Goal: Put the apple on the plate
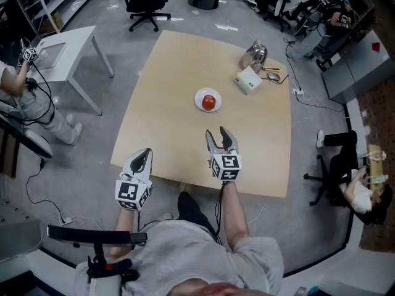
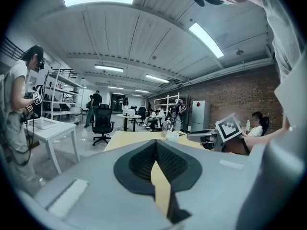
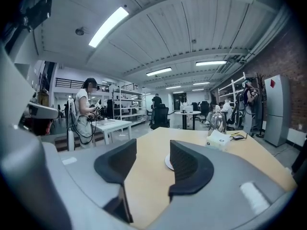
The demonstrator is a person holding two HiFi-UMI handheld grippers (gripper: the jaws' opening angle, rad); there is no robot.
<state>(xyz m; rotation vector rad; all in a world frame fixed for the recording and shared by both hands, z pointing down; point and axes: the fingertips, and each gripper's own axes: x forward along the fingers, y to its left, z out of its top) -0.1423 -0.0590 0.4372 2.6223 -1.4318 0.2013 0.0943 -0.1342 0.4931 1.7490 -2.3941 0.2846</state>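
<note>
A red apple (image 1: pixel 210 102) lies on a small white plate (image 1: pixel 200 98) in the middle of the light wooden table (image 1: pixel 160 103). My right gripper (image 1: pixel 217 133) hovers over the table's near part, a short way in front of the plate, with its jaws apart and nothing between them. In the right gripper view (image 3: pixel 153 147) only the plate's edge (image 3: pixel 168 163) shows past the right jaw; the apple is hidden. My left gripper (image 1: pixel 145 152) hangs at the table's near-left edge, and in its own view (image 2: pixel 155 143) the tips meet, holding nothing.
A white tissue box (image 1: pixel 248 80), a metal kettle (image 1: pixel 256 54) and cables (image 1: pixel 273 76) sit at the table's far right. A white side table (image 1: pixel 62 48) and a standing person (image 1: pixel 18 97) are to the left, an office chair (image 1: pixel 147 2) beyond, a seated person (image 1: pixel 361 187) to the right.
</note>
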